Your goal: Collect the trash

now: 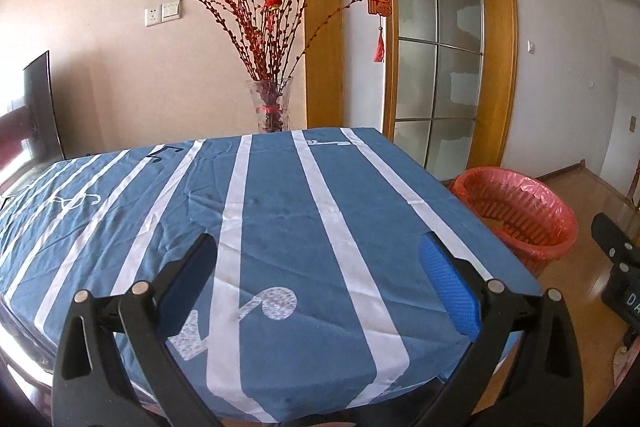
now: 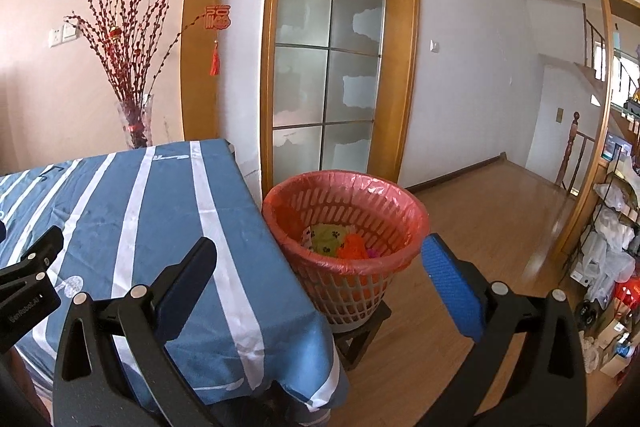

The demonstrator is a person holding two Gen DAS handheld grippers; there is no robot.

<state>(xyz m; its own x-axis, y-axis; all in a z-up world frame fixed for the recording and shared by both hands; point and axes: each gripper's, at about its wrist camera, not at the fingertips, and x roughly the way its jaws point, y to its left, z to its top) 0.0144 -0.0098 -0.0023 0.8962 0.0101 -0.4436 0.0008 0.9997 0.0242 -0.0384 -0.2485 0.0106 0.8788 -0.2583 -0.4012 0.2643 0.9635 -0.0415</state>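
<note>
A basket lined with a pink bag (image 2: 346, 223) stands on a low dark stand beside the table's right edge; it also shows in the left wrist view as the basket (image 1: 520, 211). Inside lie several bits of trash (image 2: 340, 241): yellow-green, orange and purple. My right gripper (image 2: 318, 257) hangs open in front of the basket with nothing between its fingers. My left gripper (image 1: 318, 259) is open above the blue striped tablecloth (image 1: 280, 211), holding nothing. No loose trash shows on the cloth.
A glass vase of red branches (image 1: 272, 103) stands behind the table's far edge. A glass door with a wooden frame (image 2: 332, 59) is behind the basket. Wooden floor (image 2: 492, 211) stretches right to a cluttered rack (image 2: 612, 247). A dark monitor (image 1: 40, 107) sits far left.
</note>
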